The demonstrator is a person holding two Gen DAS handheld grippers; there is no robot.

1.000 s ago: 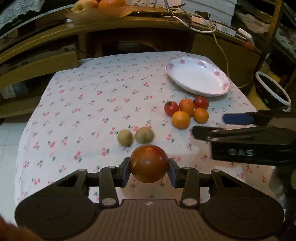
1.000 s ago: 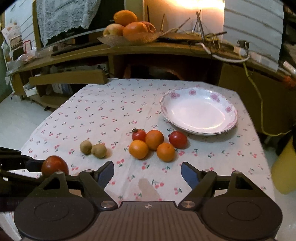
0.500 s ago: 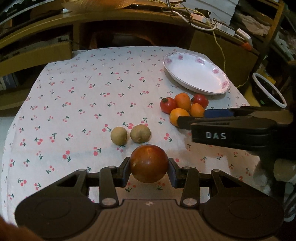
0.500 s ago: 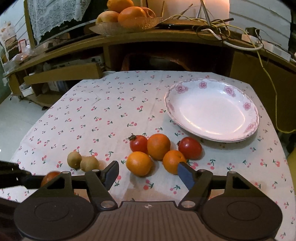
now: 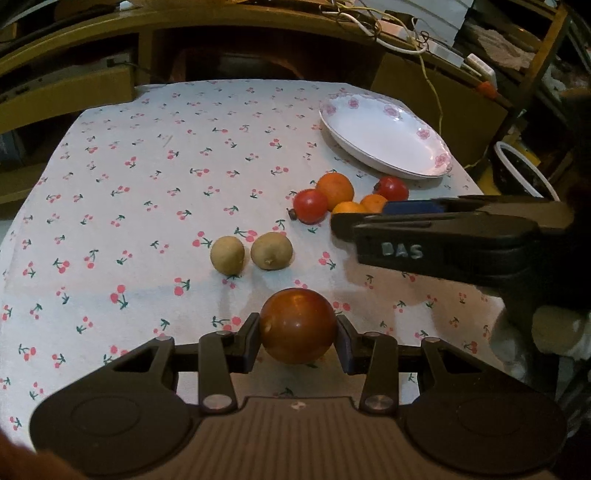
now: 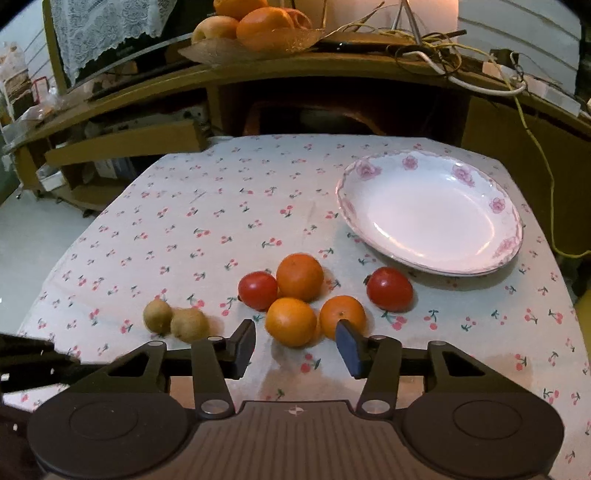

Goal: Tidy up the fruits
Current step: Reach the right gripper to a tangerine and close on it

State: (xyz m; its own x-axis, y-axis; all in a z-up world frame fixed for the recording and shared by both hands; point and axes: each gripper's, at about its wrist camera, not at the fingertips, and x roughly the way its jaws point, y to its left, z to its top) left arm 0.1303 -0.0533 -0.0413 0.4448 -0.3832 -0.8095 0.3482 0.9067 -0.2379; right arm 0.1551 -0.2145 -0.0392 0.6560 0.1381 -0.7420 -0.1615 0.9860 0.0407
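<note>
A dark red round fruit [image 5: 297, 325] hangs above the cherry-print tablecloth [image 5: 155, 206], with my left gripper [image 5: 297, 345] shut on it. Beyond it lie two brown kiwis [image 5: 251, 254]. My right gripper [image 6: 295, 343] hovers low at the near side of a cluster of three oranges and two tomatoes. Its jaws are closing, and the nearest orange [image 6: 291, 321] sits just ahead of and between the tips, untouched. A second orange [image 6: 341, 315] lies behind the blue right fingertip [image 6: 347, 345]. In the left wrist view the right gripper [image 5: 369, 216] reaches in from the right. The flowered white plate [image 6: 428, 214] is empty.
A wooden shelf unit stands behind the table, with a bowl of oranges and an apple [image 6: 258, 33] and tangled cables [image 6: 461, 70] on top. A white-rimmed dark bucket [image 5: 524, 173] sits off the table's right edge. The table's left half holds only cloth.
My right gripper has moved forward up to the orange cluster and its jaws have narrowed. The left gripper has tipped slightly downward, still holding the dark red fruit.
</note>
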